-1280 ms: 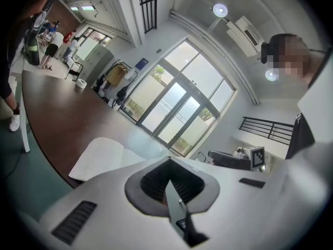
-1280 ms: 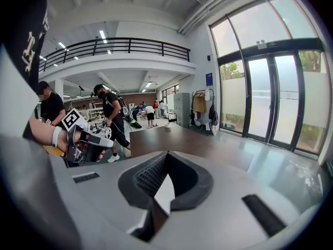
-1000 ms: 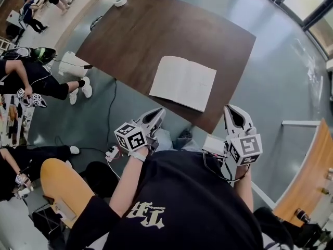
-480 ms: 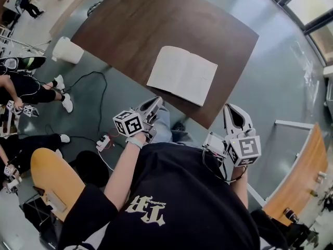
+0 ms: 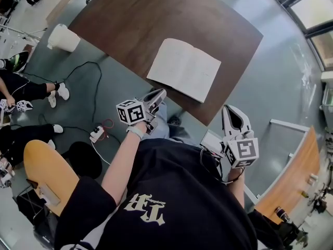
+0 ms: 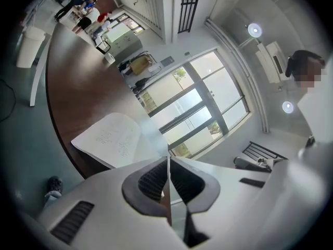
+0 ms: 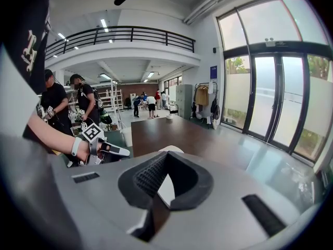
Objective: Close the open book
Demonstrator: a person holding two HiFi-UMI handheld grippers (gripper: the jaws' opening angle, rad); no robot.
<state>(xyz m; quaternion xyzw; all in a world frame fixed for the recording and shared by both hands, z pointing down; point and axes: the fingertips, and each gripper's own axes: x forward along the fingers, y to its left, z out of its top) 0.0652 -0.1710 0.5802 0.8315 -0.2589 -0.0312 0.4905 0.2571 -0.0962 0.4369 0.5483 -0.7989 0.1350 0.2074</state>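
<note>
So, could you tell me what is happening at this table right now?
A person stands at the near edge of the dark brown wooden table, a gripper in each hand. A white-paged book lies open and flat on it. The left gripper and right gripper are both shut and empty, held short of the book; closing it has not begun.

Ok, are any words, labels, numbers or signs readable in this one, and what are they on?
Nothing can be read for certain.
Black shirt: ornate white lettering, upside down here, not legible.
Open book: faint marks on the pages, too small.
Cubes on the left gripper and right gripper: square markers only, no letters.
Blue wall sign: too small.
</note>
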